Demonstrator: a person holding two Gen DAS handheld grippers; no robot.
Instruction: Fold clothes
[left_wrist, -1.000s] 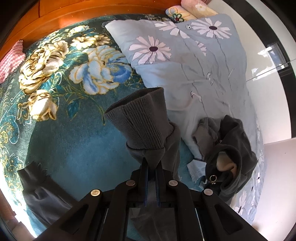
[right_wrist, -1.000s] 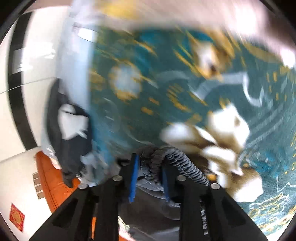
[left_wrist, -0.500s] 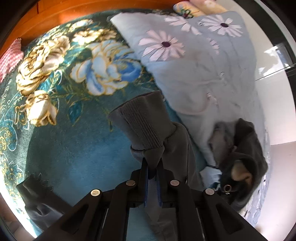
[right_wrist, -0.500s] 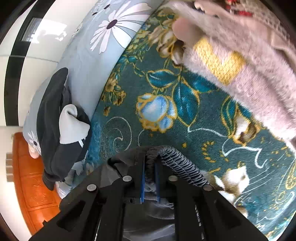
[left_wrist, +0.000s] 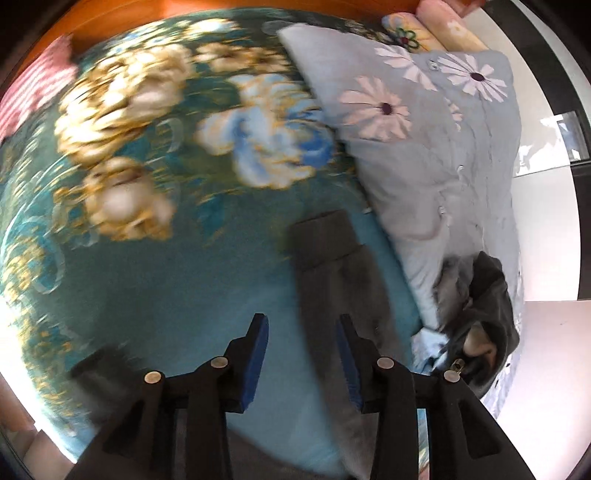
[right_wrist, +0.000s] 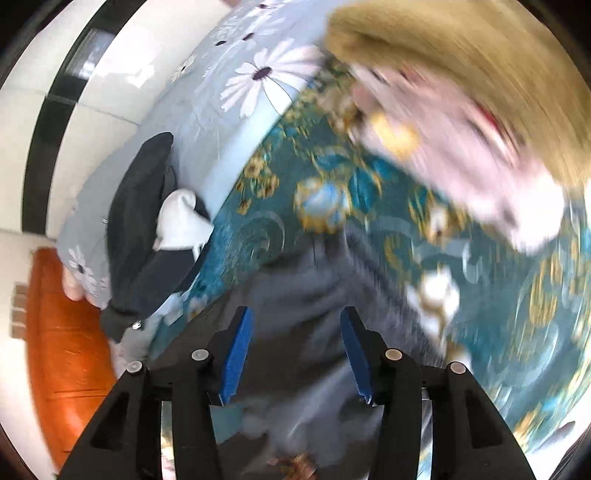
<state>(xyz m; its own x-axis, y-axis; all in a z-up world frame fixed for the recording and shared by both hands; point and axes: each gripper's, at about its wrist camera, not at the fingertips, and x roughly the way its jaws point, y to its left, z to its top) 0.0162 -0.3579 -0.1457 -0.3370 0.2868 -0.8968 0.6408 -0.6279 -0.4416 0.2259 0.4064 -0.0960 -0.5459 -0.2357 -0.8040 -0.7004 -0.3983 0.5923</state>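
Between both spread tools (left_wrist: 301, 332) (right_wrist: 295, 325) lies grey garment (left_wrist: 332, 273), unheld

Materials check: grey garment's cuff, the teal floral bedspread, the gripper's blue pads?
Grey garment's cuff: looks like ribbed knit, matte, though blurred. Teal floral bedspread: seemingly plush woven textile, soft sheen. Blue pads on the left gripper fingers: probably rubber or foam, matte; unclear which.

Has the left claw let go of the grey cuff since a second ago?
Yes. The left claw now stands open, and the grey cuff lies flat on the teal floral blanket beside the daisy quilt.
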